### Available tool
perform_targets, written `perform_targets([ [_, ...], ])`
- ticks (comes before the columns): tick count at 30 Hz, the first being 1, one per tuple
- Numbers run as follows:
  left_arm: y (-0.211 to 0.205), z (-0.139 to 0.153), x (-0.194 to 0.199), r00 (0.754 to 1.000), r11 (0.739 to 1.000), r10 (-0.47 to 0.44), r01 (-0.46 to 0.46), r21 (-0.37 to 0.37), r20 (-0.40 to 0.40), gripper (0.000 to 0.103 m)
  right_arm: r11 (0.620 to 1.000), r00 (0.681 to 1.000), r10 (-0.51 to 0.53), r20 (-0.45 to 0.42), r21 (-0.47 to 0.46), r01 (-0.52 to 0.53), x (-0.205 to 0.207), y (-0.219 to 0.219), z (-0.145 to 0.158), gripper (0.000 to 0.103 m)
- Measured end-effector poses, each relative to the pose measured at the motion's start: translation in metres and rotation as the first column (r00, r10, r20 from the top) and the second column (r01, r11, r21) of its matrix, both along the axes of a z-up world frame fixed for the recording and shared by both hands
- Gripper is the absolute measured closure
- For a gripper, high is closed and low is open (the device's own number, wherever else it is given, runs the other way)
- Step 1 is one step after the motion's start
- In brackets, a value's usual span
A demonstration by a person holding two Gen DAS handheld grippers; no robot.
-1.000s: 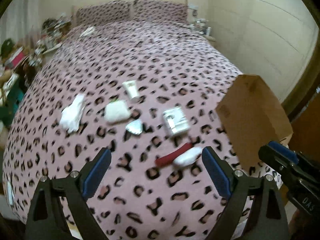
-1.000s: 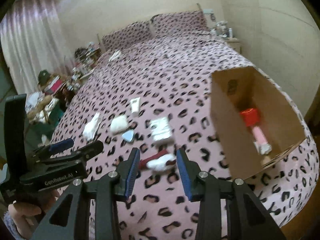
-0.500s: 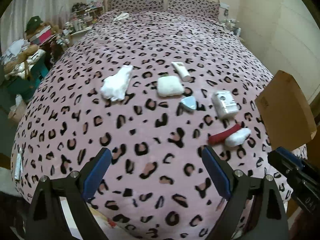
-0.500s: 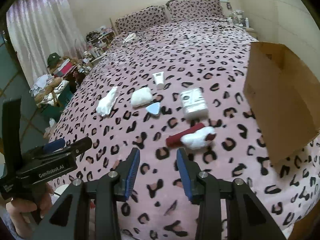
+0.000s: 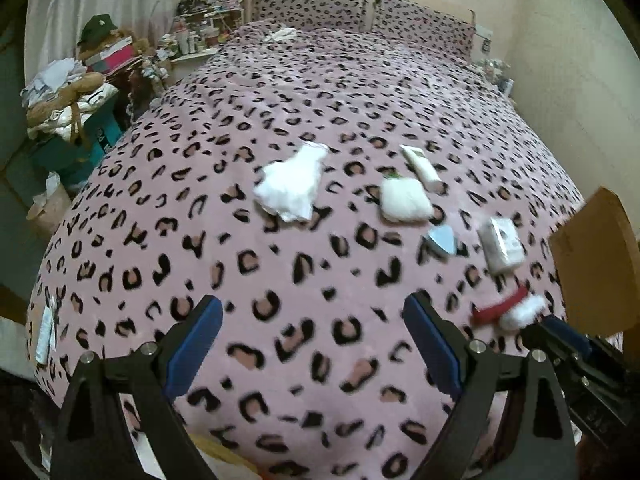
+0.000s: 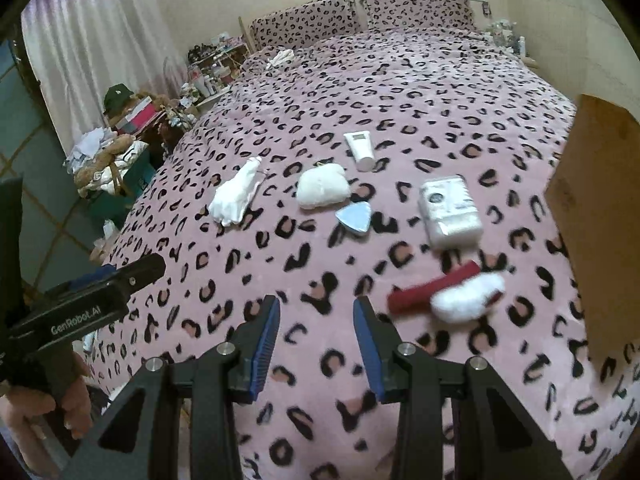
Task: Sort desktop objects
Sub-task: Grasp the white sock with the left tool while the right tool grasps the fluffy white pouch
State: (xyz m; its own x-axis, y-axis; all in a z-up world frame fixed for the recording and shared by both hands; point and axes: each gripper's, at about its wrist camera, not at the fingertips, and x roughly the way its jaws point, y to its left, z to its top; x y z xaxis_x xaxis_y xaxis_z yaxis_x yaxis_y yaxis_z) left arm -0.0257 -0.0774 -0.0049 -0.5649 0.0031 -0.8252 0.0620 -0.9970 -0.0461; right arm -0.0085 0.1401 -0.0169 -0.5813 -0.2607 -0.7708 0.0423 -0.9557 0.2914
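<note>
Ahead-right of my right gripper (image 6: 316, 344), jaws narrowly parted and empty, the red tube (image 6: 432, 289) lies crosswise, farther from the wide-open left gripper (image 5: 312, 354).

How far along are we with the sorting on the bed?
Nothing visibly sorted now: the cardboard box shows only its outer wall. Both the left gripper and right gripper are empty. The white cloth, tube, packet and red item remain.

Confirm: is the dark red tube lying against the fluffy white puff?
Yes, the dark red tube touches the fluffy white puff on the spotted pink blanket.
</note>
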Motion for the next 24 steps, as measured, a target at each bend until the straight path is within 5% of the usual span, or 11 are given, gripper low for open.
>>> perform_targets([
  [13,-0.038,-0.025,-0.122,1.0,0.999,0.001,-0.001,-0.037,-0.002,0.009,0.999,1.0,0.014,0.01,0.044,-0.014,-0.105,-0.021,-0.014,0.059],
  [24,-0.045,-0.091,-0.204,0.995,0.995,-0.09,0.091,-0.033,0.033,0.007,0.999,0.997,-0.009,0.083,0.036,0.006,-0.194,-0.03,-0.058,0.059],
])
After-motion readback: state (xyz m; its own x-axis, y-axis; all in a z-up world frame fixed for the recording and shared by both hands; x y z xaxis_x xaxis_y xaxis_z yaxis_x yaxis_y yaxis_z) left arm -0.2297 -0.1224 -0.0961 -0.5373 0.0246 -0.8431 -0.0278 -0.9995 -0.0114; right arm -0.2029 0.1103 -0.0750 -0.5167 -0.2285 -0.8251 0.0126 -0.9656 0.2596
